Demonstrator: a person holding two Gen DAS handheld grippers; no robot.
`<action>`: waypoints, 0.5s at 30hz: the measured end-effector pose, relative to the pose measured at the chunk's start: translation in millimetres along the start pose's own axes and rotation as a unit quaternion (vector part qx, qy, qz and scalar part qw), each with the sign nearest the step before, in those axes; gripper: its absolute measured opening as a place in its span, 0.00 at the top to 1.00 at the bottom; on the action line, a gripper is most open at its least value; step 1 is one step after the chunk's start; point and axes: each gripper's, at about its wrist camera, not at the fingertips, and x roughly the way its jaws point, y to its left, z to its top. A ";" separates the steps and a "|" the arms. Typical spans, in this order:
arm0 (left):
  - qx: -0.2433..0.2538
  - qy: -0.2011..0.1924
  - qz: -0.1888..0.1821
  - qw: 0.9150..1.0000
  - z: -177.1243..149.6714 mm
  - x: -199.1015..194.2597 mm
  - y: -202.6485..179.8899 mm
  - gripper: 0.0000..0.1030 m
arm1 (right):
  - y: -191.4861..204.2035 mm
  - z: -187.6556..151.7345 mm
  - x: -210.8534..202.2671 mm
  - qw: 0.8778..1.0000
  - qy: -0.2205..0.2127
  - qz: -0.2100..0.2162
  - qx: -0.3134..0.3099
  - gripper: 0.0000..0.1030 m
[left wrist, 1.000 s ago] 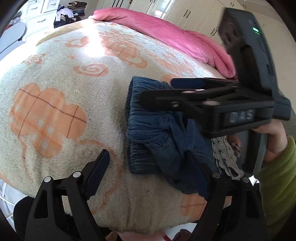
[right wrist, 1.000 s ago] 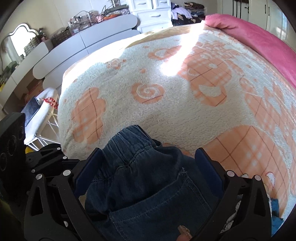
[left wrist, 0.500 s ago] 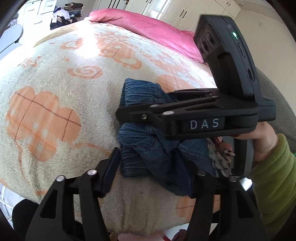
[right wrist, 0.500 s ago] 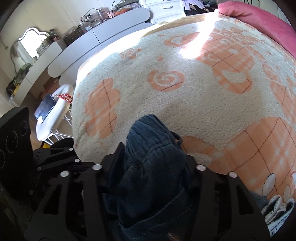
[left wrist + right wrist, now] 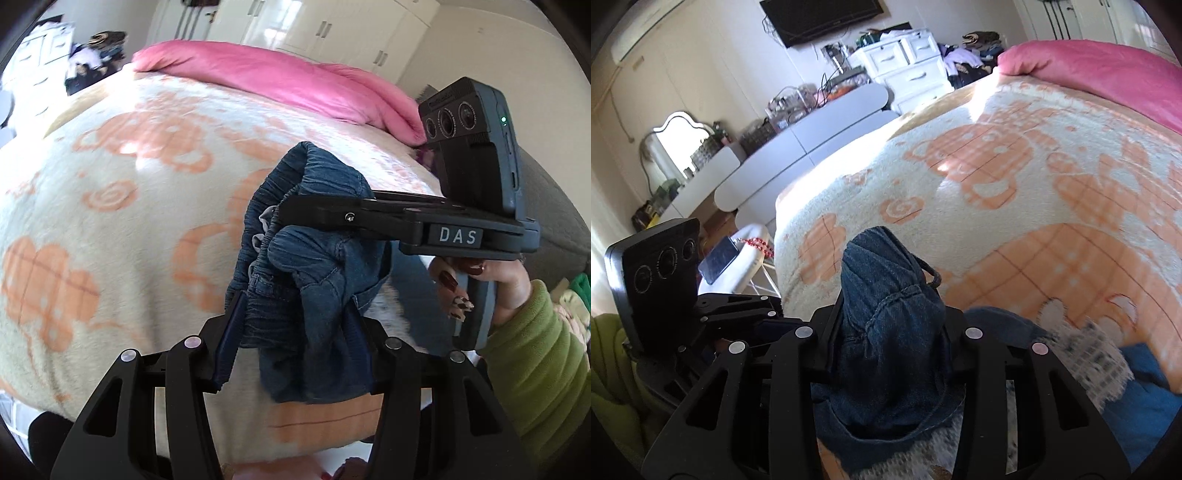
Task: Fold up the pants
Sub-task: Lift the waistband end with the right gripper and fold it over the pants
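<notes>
The blue denim pants (image 5: 314, 258) hang bunched above the bed, gripped at the elastic waistband. My left gripper (image 5: 295, 332) is shut on the lower part of the waistband. My right gripper (image 5: 295, 212) comes in from the right in the left wrist view and is shut on the upper part. In the right wrist view my right gripper (image 5: 892, 325) is shut on a thick wad of the pants (image 5: 890, 332), and the left gripper's body (image 5: 665, 277) shows at the far left. The pant legs are hidden below.
A cream and orange blanket (image 5: 110, 221) covers the bed, with a pink duvet (image 5: 277, 81) at the far end. A white lace cloth (image 5: 1089, 358) and a blue garment (image 5: 1141, 406) lie near the bed's edge. A dresser (image 5: 812, 122) and small table (image 5: 738, 254) stand left.
Both grippers closed on the waistband and lifted the pants off the blanket. The views tilted up, and the fabric bunched together between the fingers.
</notes>
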 end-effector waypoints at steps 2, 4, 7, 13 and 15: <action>0.009 0.005 -0.010 1.000 2.0 2.4 -13.8 0.51 | -7.2 -7.3 -14.5 1.000 -0.011 -0.004 0.006 0.69; 0.020 0.006 -0.014 1.000 3.1 5.7 -26.3 0.51 | -14.4 -13.5 -25.9 1.000 -0.019 -0.007 0.014 0.69; 0.037 0.011 -0.021 0.999 7.1 15.1 -46.1 0.52 | -26.7 -26.3 -45.3 0.999 -0.031 -0.016 0.026 0.69; 0.063 0.020 -0.030 0.997 8.6 29.7 -77.0 0.52 | -47.5 -46.1 -72.3 0.997 -0.055 -0.023 0.052 0.68; 0.067 0.020 -0.034 0.997 8.6 33.9 -82.1 0.52 | -52.7 -49.2 -78.2 0.996 -0.062 -0.024 0.062 0.68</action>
